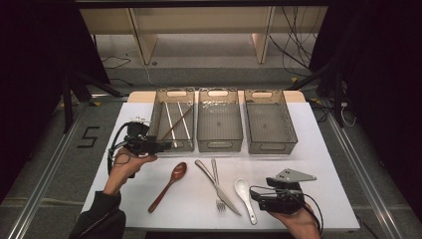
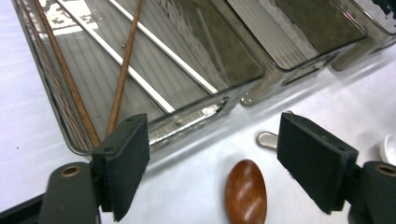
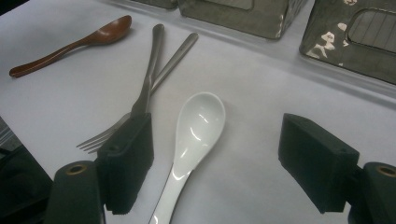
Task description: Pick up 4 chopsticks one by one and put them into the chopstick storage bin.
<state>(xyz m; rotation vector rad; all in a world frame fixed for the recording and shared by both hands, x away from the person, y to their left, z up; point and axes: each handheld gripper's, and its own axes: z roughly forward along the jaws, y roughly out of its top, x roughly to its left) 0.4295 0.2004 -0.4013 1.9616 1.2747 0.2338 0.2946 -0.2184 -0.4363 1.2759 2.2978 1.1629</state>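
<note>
wooden spoon [image 1: 171,184] lies flat on the table [image 1: 318,164] btwn left bin [image 1: 172,119] & knife [image 1: 217,186], looks light, stiff, smooth-lacquered so prob slippery at the bowl; best pinched mid-handle. left gripper [image 1: 168,146] jaws apart w/ nothing btwn, near the bin's front wall; right gripper [image 3: 215,168] jaws apart too, straddling the white spoon [image 3: 191,140], a glossy ceramic piece, likely fragile.

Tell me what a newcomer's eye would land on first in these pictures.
Three smoky see-through bins stand in a row at the back of the white table; the left bin holds chopsticks, pale and brown. In front lie a wooden spoon, a crossed knife and fork, and a white ceramic spoon. The left gripper hangs open at the left bin's near corner, and the right gripper is open over the white spoon.
</note>
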